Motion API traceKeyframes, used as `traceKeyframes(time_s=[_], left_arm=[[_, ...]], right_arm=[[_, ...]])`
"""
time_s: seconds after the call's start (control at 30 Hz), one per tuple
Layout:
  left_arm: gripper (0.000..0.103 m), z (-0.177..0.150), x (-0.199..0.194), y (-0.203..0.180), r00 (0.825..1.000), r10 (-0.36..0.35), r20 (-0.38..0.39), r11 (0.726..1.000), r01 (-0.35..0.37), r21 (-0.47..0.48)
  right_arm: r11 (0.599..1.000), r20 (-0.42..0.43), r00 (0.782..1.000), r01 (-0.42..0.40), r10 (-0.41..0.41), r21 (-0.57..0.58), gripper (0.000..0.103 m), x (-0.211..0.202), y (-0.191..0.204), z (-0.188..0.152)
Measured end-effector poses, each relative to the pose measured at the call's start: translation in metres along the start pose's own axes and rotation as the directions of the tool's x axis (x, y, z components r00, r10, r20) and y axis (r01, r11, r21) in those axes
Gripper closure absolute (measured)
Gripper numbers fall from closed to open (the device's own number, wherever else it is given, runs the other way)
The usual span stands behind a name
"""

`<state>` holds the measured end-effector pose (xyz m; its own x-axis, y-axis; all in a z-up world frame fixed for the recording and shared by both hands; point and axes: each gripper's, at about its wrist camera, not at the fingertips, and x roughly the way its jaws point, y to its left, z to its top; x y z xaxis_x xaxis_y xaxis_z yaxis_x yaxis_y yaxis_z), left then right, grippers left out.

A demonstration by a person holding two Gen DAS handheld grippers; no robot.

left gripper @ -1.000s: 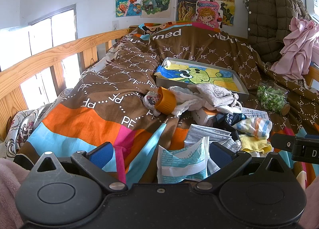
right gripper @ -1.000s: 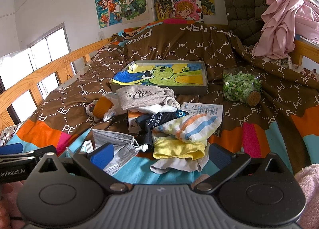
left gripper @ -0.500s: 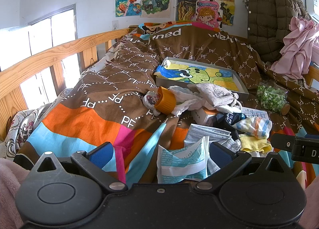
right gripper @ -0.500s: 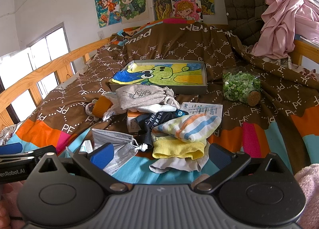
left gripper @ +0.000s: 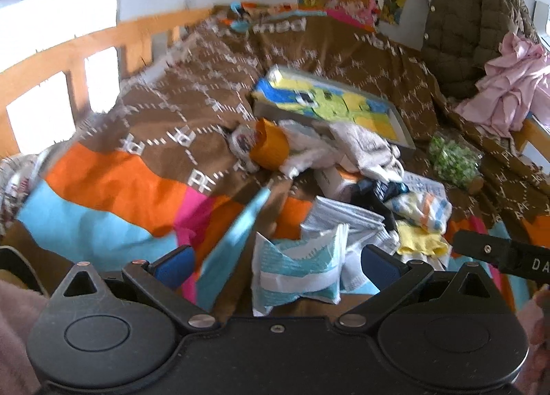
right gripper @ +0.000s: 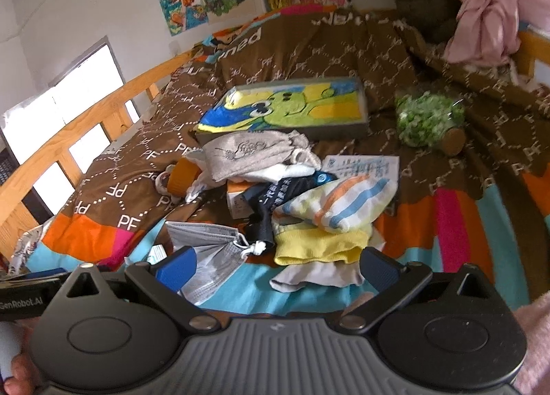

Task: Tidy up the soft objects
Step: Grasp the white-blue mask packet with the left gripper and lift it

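Note:
A heap of soft things lies on the bed quilt: a striped sock on a yellow sock, a grey cloth, a dark cloth and a grey face mask. My right gripper is open, its blue pads either side of the yellow sock's near edge, holding nothing. My left gripper is open just before a teal-and-white mask packet. The same heap shows blurred in the left wrist view.
A grey tray lined with a cartoon towel sits behind the heap. Beside it lie a jar of green bits, an orange-capped bottle, a small box and a paper leaflet. A wooden rail runs along the left; jackets hang at the right.
Both grippers have tilted and pushed forward and down toward the heap; the left view is now motion-blurred. Both stay open and nothing has been picked up.

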<state>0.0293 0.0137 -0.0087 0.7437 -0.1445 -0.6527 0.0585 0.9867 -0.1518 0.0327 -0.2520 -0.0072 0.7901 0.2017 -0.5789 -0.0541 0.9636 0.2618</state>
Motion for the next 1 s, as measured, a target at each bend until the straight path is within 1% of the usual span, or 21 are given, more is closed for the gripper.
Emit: traceKeyframes(time_s=[0.13, 0.27, 0.33, 0.47, 0.53, 0.6, 0.67, 0.73, 0.77, 0.83, 0.9, 1.0], left_arm=[[0.001, 0.013, 0.013, 0.0, 0.995, -0.06, -0.081, 0.998, 0.062, 0.026], [0.001, 0.028, 0.029, 0.001, 0.981, -0.105, -0.165, 0.989, 0.12, 0.084], [0.001, 0.036, 0.04, 0.004, 0.965, -0.141, -0.219, 0.982, 0.165, 0.094], [0.001, 0.045, 0.064, 0.012, 0.922, -0.191, -0.336, 0.969, 0.231, 0.082], [0.001, 0.048, 0.075, 0.014, 0.907, -0.199, -0.372, 0.967, 0.244, 0.077], [0.001, 0.049, 0.086, 0.016, 0.893, -0.203, -0.401, 0.966, 0.25, 0.07], [0.001, 0.047, 0.095, 0.016, 0.888, -0.201, -0.413, 0.966, 0.249, 0.064], [0.001, 0.045, 0.105, 0.017, 0.877, -0.204, -0.435, 0.968, 0.248, 0.046], [0.001, 0.044, 0.109, 0.018, 0.869, -0.211, -0.447, 0.967, 0.254, 0.037], [0.001, 0.043, 0.114, 0.018, 0.86, -0.219, -0.462, 0.965, 0.262, 0.03], [0.001, 0.042, 0.117, 0.017, 0.855, -0.221, -0.468, 0.962, 0.269, 0.037], [0.001, 0.041, 0.122, 0.015, 0.846, -0.221, -0.484, 0.96, 0.276, 0.043]], right_arm=[[0.997, -0.048, 0.996, -0.07, 0.071, 0.016, 0.0, 0.012, -0.003, 0.011], [0.99, -0.08, 0.987, -0.136, 0.139, 0.043, 0.0, 0.03, -0.008, 0.026], [0.98, -0.097, 0.977, -0.181, 0.189, 0.079, 0.0, 0.043, -0.013, 0.032], [0.96, -0.116, 0.961, -0.233, 0.252, 0.156, 0.0, 0.072, -0.027, 0.042], [0.956, -0.12, 0.954, -0.259, 0.275, 0.135, 0.0, 0.082, -0.029, 0.044], [0.961, -0.124, 0.954, -0.263, 0.272, 0.085, 0.0, 0.09, -0.026, 0.045], [0.956, -0.136, 0.947, -0.292, 0.291, 0.015, 0.0, 0.095, -0.019, 0.048], [0.944, -0.157, 0.939, -0.321, 0.307, -0.079, 0.0, 0.1, -0.011, 0.052], [0.931, -0.17, 0.935, -0.336, 0.311, -0.144, 0.0, 0.104, -0.006, 0.053], [0.892, -0.209, 0.923, -0.371, 0.323, -0.26, 0.0, 0.11, 0.003, 0.054], [0.832, -0.239, 0.916, -0.393, 0.321, -0.391, 0.0, 0.114, 0.014, 0.052], [0.742, -0.251, 0.924, -0.382, 0.289, -0.551, 0.0, 0.116, 0.026, 0.044]])
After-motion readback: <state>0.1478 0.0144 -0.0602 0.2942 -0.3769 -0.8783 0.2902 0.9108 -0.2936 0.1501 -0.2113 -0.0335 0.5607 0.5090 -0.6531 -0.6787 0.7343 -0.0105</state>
